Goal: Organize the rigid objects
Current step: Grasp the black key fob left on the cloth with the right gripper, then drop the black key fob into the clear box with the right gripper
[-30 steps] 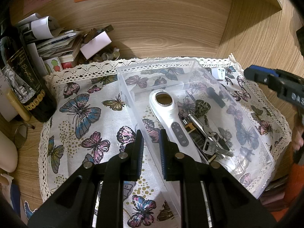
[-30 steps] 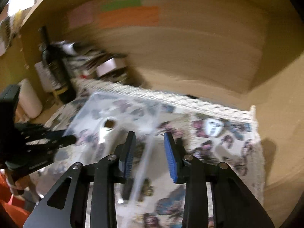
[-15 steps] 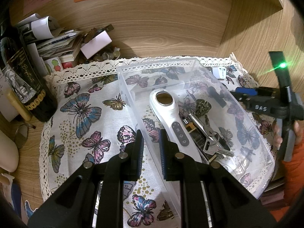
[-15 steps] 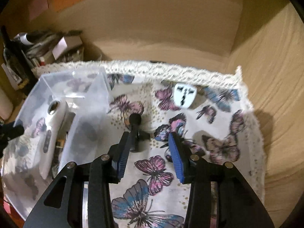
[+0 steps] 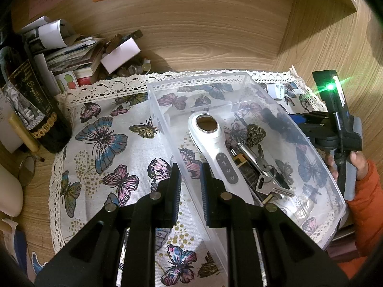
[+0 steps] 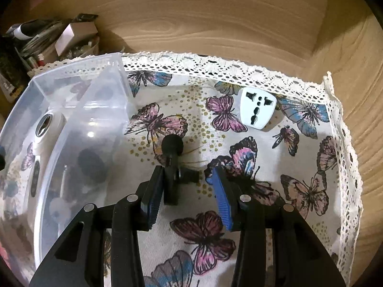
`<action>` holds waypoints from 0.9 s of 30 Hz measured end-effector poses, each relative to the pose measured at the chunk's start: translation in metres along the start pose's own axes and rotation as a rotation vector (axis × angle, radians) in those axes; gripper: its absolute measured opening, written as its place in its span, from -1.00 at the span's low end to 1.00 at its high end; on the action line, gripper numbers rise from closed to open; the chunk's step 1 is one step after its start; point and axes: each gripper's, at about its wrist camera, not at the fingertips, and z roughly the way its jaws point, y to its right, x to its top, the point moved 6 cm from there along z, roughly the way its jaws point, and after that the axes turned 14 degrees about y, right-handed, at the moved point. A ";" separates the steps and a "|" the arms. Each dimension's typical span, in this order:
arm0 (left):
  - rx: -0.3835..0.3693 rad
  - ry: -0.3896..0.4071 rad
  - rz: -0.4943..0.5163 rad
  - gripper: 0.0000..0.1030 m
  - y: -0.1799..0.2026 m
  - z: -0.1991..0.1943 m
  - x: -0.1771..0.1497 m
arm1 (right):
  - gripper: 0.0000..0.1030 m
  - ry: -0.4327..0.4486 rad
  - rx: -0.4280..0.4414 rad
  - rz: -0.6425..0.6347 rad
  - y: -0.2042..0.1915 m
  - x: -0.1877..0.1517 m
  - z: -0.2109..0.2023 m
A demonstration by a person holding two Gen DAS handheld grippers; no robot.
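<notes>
On a white cloth printed with butterflies and edged with lace stands a clear plastic rectangular box. Inside the box lie a white handheld device with a round metal head and grey buttons, a bunch of silver keys on a ring and a small dark cone-like object.

The left gripper is above the near long wall of the box. Its blue-padded fingers are one on each side of this wall, with a narrow gap between them, and I cannot tell if the pads touch the plastic.

The right gripper is over the cloth, just beside the box on its right side. Its jaws are wide apart and they grip nothing. A small black mount piece with a ball head lies on the cloth between the fingers (its body is against the left finger, the right finger is well apart from it).

A white universal plug adapter lies on the cloth near the far lace edge. In the left wrist view, a dark bottle with gold lettering stands at the left side of the cloth.
</notes>
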 end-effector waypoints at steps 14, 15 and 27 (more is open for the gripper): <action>0.002 0.001 0.003 -0.70 -0.001 0.000 -0.001 | -0.49 0.108 0.009 -0.015 -0.013 0.016 -0.049; 0.002 0.001 0.003 -0.70 -0.001 0.000 -0.001 | -0.49 0.122 0.012 -0.017 -0.014 0.019 -0.055; 0.004 0.002 0.005 -0.70 -0.001 0.000 -0.001 | -0.49 0.297 0.050 -0.067 -0.037 0.048 -0.117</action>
